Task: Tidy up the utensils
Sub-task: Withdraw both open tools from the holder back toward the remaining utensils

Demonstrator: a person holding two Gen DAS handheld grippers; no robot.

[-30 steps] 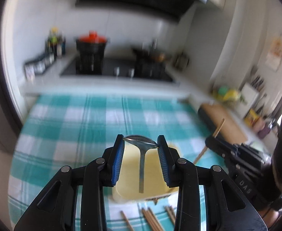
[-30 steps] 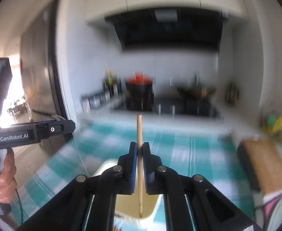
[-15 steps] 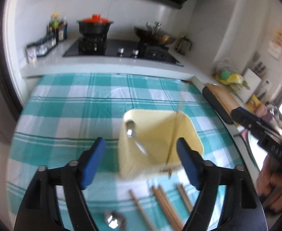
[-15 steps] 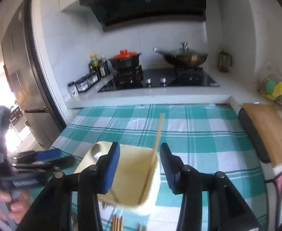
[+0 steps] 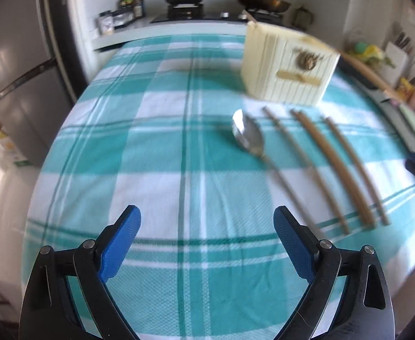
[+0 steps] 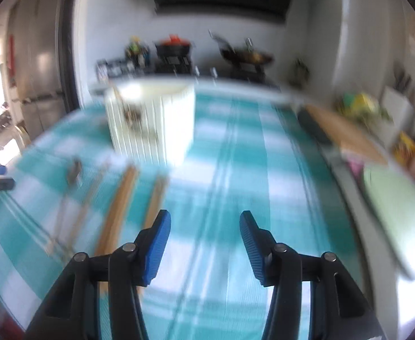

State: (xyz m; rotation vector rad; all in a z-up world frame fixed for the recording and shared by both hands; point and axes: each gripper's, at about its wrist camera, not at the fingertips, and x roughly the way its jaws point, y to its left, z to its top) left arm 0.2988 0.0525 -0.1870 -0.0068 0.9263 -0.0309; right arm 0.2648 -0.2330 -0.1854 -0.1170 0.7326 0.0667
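1. Left gripper (image 5: 206, 243) has just been opening and now stands spread wide with nothing between its blue pads (image 5: 119, 240); only the teal checked tablecloth (image 5: 139, 147) shows in the gap.

2. Right gripper (image 6: 204, 240) has also just been opening, to a moderate spread, and it too is empty. One pad (image 6: 156, 246) sits just beside the near end of a wooden chopstick (image 6: 154, 201). The risk here: a close from this spot would likely clip the tip or miss it, and the stick could roll away.

3. Out on the cloth, a metal spoon (image 5: 248, 137) lies bowl toward the holder, with loose chopsticks (image 5: 332, 167) in a rough row to its right. They lie near one another, so a wide approach may nudge a neighbour and skew the row.

4. Beyond them stands the cream ribbed utensil holder (image 5: 288, 65), upright, just past the spoon's bowl. A wooden stick (image 5: 368, 75) slants out past its right side. A careless drop of the next piece might strike that stick, or push the light-looking holder across the cloth.

5. Right wrist view is badly blurred. Judging position from it looks unreliable, so a grab made now could land short.

6. Cloth itself may bunch under a dragging fingertip, shifting everything on it.
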